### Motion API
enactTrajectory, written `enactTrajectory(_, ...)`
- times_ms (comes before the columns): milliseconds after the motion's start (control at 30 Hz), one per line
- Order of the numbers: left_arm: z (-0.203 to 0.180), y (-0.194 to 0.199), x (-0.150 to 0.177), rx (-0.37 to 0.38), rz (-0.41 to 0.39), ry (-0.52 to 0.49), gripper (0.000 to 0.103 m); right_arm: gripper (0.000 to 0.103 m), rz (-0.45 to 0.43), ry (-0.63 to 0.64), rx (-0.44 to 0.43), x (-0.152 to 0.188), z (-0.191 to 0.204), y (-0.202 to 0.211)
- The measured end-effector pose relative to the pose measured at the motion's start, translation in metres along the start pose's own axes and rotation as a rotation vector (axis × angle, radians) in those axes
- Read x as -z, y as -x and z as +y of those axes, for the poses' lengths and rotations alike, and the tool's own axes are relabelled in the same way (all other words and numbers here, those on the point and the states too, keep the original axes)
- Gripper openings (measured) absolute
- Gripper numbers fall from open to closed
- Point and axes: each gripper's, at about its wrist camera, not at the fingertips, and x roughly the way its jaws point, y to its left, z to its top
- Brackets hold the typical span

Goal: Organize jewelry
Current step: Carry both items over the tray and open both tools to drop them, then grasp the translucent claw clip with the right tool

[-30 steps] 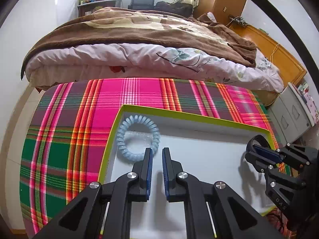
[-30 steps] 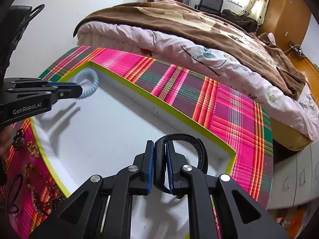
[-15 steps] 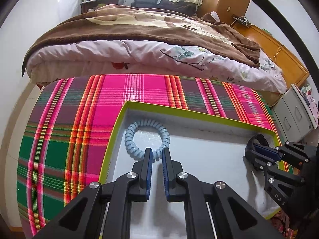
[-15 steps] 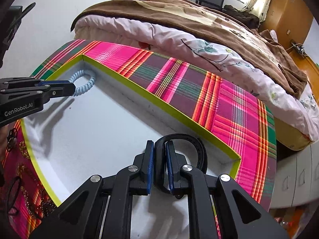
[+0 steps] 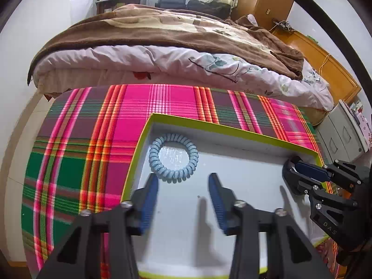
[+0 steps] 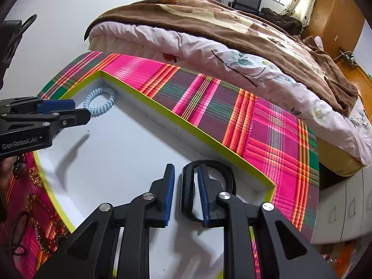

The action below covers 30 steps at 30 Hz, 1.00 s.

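A light blue coil bracelet (image 5: pixel 173 158) lies flat in the far left corner of the white box with a yellow-green rim (image 5: pixel 232 131). My left gripper (image 5: pixel 182 183) hovers just behind it. Its jaws are opening and nothing is between them. In the right wrist view the coil (image 6: pixel 100 103) shows beyond the left gripper (image 6: pixel 79 112). A black bangle (image 6: pixel 229 176) rests in the box's near right corner by the rim (image 6: pixel 186 130). My right gripper (image 6: pixel 186 179) is opening, with the bangle's band loose between its pads. The right gripper (image 5: pixel 290 169) also shows at the right edge of the left wrist view.
The box sits on a pink and green plaid cloth (image 5: pixel 93 151). A bed with a brown blanket (image 5: pixel 162 30) stands right behind the table. White drawers (image 5: pixel 341 139) are at the right. Gold chains (image 6: pixel 34 179) and a dark ring (image 6: pixel 21 234) lie on the cloth left of the box.
Both pairs of jaws have spread apart. The blue coil now lies free ahead of the left fingers. The right pads have parted from the black bangle's band.
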Motion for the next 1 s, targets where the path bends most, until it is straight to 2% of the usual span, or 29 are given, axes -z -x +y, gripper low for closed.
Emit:
enactTrajectory(67, 0.0, 0.008, 0.002, 0.006, -0.009, 0.003, 0.051, 0.033, -0.016, -0.013, -0.008, 0.003, -0.001, 0.009)
enactTrajectory(200, -0.002, 0.031, 0.011, 0.012, -0.041, -0.003, 0.06, 0.036, -0.061, -0.046, -0.022, 0.01, -0.003, 0.029)
enactTrajectory(367, -0.003, 0.064, 0.029, 0.02, -0.083, 0.005, 0.062, 0.045, -0.115, -0.104, -0.037, 0.028, -0.009, 0.058)
enactTrajectory(500, -0.007, 0.089, 0.051, 0.021, -0.12, -0.007, 0.069, 0.045, -0.154, -0.176, -0.04, 0.051, -0.016, 0.08)
enactTrajectory(667, -0.012, 0.114, 0.081, 0.021, -0.151, -0.022, 0.07, 0.045, -0.177, -0.244, -0.033, 0.083, -0.022, 0.099)
enactTrajectory(1000, -0.004, 0.141, 0.132, 0.031, -0.164, 0.015, 0.071, 0.045, -0.139, -0.423, -0.071, 0.145, -0.028, 0.101)
